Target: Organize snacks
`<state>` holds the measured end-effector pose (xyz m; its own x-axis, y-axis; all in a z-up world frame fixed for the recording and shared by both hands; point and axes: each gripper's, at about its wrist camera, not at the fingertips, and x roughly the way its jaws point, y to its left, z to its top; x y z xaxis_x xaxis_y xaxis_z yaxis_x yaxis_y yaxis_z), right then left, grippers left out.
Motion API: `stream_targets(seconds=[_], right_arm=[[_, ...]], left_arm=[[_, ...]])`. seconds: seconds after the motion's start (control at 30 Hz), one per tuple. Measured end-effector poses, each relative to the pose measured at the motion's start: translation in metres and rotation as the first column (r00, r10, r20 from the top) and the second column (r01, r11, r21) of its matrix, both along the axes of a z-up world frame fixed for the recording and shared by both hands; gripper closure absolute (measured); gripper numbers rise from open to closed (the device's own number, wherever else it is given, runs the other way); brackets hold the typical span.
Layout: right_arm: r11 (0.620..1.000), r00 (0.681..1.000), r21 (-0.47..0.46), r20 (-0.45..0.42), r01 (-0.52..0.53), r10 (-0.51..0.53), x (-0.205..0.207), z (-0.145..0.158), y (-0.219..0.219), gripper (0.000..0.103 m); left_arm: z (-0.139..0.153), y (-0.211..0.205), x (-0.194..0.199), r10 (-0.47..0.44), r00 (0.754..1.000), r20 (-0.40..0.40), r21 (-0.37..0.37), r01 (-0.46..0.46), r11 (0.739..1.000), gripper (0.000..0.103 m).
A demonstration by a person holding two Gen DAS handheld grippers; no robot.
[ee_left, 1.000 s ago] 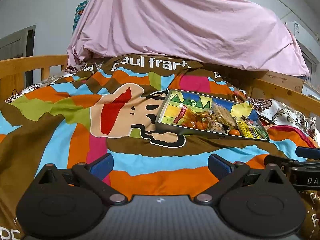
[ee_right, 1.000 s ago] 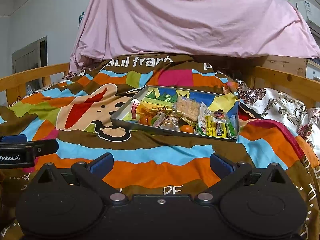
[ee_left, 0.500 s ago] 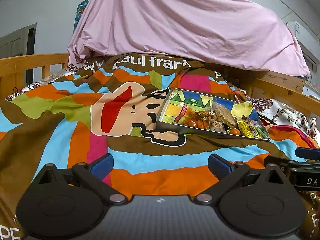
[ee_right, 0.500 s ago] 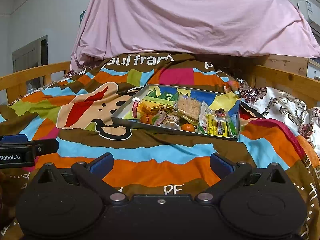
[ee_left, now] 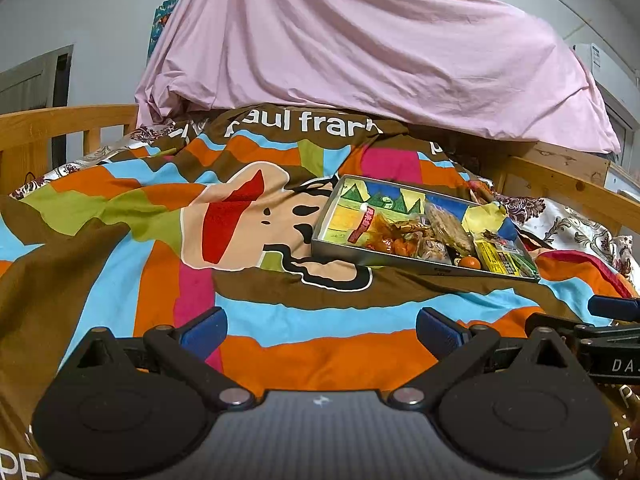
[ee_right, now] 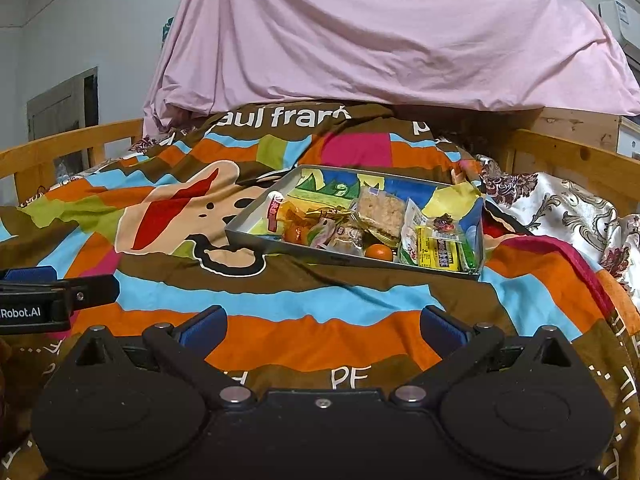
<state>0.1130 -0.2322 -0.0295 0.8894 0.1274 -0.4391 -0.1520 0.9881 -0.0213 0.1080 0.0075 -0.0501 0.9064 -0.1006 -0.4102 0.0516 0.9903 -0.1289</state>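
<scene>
snacks (ee_right: 360, 232): we see all inside tin tray (ee_right: 256, 236) on bed blanket (ee_right: 280, 304)
jaws: left gripper (ee_left: 320, 326), right gripper (ee_right: 323, 326) both apart, empty
step: fits sorting ahead or done; we can't tell

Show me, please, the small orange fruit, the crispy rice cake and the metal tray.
small orange fruit (ee_right: 379, 252), right wrist view, its top.
crispy rice cake (ee_right: 380, 210), right wrist view, its middle.
metal tray (ee_right: 256, 237), right wrist view, near wall.

The right gripper (ee_right: 323, 326) stands slightly nearer the tin tray (ee_right: 280, 242) than a second ago; in its view the tray sits a little lower and larger. In the left wrist view the tray (ee_left: 340, 246) shifts only marginally toward the frame centre.
</scene>
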Motion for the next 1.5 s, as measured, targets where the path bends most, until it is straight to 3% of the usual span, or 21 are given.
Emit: stream_targets(seconds=[0.7,0.97,1.5], right_arm=[[1.0,1.0,-0.001,-0.003,0.0,0.0,0.0,-0.001,0.001,0.001],[1.0,1.0,-0.002,-0.008,-0.001,0.001,-0.001,-0.002,0.003,0.001],[1.0,1.0,-0.005,-0.013,-0.005,0.005,0.0,-0.004,0.003,0.001]], left_arm=[[-0.002,-0.001,0.0,0.009,1.0,-0.003,0.002,-0.009,1.0,0.0],[-0.003,-0.01,-0.001,0.055,0.998,-0.029,0.089,-0.053,0.995,0.0],[-0.001,-0.012,-0.004,0.055,0.998,-0.009,0.12,-0.053,0.991,0.0]])
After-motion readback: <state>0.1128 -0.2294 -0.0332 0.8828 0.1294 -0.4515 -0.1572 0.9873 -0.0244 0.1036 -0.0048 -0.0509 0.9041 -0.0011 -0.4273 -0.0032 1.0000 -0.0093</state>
